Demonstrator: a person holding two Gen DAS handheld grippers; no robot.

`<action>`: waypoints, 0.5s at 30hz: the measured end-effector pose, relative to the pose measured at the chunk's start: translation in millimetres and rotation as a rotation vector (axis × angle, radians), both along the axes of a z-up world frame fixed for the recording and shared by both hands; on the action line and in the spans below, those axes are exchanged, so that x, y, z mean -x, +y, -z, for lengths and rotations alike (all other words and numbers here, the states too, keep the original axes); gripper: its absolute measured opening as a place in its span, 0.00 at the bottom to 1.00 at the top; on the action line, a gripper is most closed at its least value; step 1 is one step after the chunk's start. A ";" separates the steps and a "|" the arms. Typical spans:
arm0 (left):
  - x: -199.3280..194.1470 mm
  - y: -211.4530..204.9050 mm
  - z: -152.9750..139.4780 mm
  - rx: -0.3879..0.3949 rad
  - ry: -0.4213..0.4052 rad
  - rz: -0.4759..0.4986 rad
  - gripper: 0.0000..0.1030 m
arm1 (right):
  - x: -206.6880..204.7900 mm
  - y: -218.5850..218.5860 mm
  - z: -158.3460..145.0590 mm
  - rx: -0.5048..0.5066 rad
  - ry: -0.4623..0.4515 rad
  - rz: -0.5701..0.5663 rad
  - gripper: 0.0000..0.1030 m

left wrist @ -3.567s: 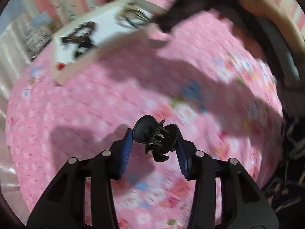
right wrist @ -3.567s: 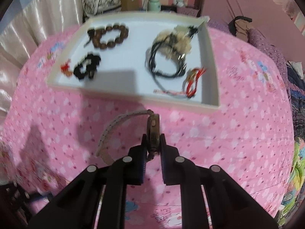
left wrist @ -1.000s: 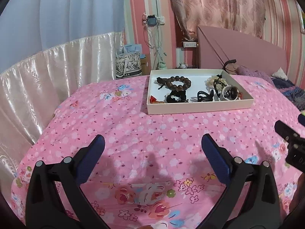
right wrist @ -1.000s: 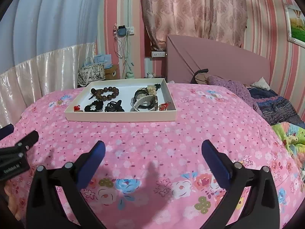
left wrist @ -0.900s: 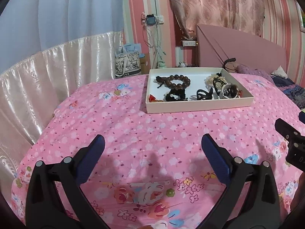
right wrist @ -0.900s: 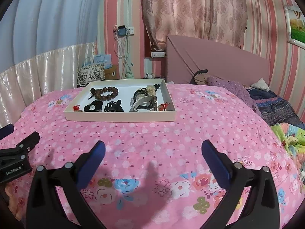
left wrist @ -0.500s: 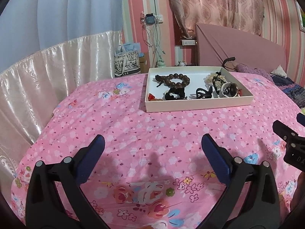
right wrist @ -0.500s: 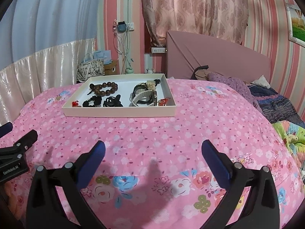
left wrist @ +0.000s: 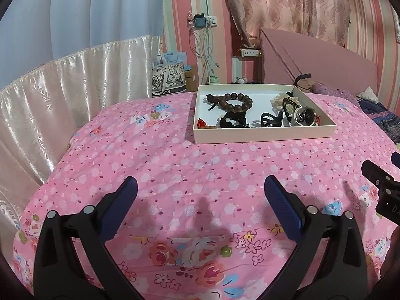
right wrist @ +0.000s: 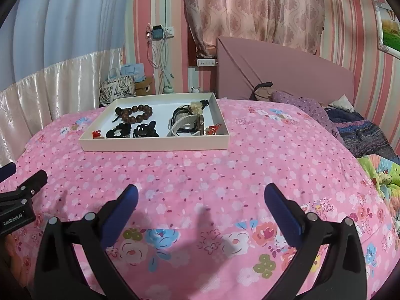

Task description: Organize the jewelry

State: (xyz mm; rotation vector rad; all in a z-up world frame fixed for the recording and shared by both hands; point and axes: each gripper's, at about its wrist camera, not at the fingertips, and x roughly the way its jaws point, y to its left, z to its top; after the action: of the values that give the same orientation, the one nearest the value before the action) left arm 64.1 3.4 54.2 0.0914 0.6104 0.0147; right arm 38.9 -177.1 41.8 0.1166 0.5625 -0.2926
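Big pink floral bed (left wrist: pixel 175 165) fills both views, with a shiny curtain (left wrist: pixel 62 95) along its left edge and a headboard (right wrist: pixel 287 75) at the back. Both tools sit low and level over the near end of the bed, aimed at the tray (left wrist: pixel 262 136). Left tool (left wrist: pixel 200 200) is spread wide with nothing in it, and so is the right tool (right wrist: pixel 201 201). They're side by side; each one's tip pokes into the other's view. Lots of bare quilt between tools and tray. The tray sits flat mid-bed, near edge facing the tools. Inside: beads (left wrist: pixel 233 101) at back left, a black clip (left wrist: pixel 271 120) in the middle, and at right a tangle with what looks like a watch (right wrist: pixel 187 125).
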 end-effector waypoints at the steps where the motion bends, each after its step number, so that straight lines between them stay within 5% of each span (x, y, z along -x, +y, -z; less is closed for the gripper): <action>1: -0.2 -0.3 0.0 -0.002 0.001 0.000 0.97 | -0.5 -0.1 0.0 -0.001 0.000 -0.001 0.98; 15: -0.5 0.8 1.4 -0.008 0.009 -0.005 0.97 | 0.0 0.0 0.8 0.001 0.004 0.009 0.98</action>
State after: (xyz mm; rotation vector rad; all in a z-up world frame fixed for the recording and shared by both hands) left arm 64.5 4.2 52.8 0.0980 0.6197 0.0220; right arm 38.9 -177.1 41.0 0.1172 0.5660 -0.3020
